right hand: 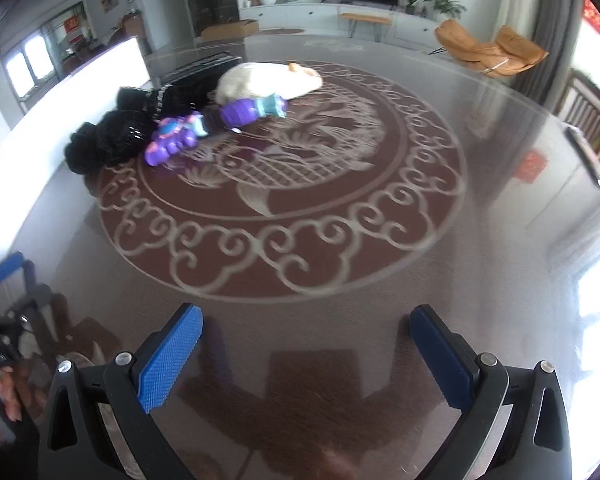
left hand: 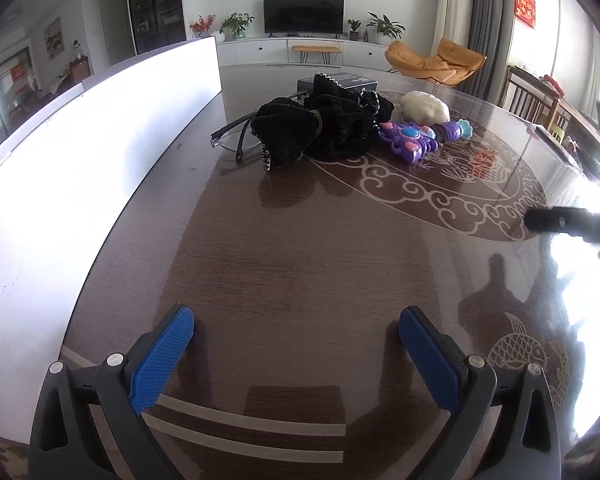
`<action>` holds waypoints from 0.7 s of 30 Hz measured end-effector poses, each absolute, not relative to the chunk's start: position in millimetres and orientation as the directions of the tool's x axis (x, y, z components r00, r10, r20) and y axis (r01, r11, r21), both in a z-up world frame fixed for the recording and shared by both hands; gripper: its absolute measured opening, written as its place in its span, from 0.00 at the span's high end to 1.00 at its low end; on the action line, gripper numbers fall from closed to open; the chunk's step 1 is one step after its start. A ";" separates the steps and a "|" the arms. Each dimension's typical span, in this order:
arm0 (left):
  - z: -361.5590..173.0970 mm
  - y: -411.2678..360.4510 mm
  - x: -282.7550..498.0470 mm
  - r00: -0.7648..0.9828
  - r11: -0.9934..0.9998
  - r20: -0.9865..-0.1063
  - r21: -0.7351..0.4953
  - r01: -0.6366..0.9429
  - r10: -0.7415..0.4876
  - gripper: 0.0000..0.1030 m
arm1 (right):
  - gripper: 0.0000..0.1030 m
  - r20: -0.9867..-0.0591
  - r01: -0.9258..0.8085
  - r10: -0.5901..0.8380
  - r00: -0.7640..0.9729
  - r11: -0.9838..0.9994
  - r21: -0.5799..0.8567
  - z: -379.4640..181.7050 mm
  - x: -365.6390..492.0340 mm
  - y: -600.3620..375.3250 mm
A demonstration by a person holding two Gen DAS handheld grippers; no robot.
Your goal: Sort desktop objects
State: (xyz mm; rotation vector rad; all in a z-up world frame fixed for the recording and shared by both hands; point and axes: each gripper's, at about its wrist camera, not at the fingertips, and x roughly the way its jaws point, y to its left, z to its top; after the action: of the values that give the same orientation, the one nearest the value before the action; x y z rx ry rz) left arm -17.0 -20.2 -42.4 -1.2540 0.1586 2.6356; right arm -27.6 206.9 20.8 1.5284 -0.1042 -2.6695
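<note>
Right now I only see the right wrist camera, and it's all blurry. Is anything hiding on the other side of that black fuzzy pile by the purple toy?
Observer: Yes. The left wrist view shows a pair of glasses lying on the table, against the left side of the black fabric pile.
Operator: Cool! Is the other gripper holding anything?
Observer: No. The left gripper has its fingers spread wide, with only bare table between them.
Operator: And what's the dark thing at the back?
Observer: It's a black box with pale print on top, just behind the pile.
</note>
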 end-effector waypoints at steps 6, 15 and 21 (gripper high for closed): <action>-42.0 -19.7 -15.2 -0.617 -0.971 -0.773 0.004 -0.238 0.148 0.00 | 0.00 -0.764 0.079 -0.261 -0.590 -0.961 0.267 76.0 -121.9 155.1; -40.5 -22.5 -12.9 -0.617 -0.974 -0.774 0.005 -0.228 0.141 0.00 | 0.00 -0.864 0.222 -0.199 -0.463 -0.969 0.104 42.2 -217.5 51.8; -38.2 -20.3 -15.3 -0.613 -0.976 -0.779 0.006 -0.216 0.131 0.00 | 0.02 -0.865 0.435 -0.482 -0.140 -0.814 0.384 32.3 -157.5 54.3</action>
State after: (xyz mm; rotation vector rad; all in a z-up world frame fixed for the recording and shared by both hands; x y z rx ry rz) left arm -15.3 -20.3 -38.2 -1.2714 0.1463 2.6555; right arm -157.5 54.3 32.3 1.5393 -0.0534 -1.9994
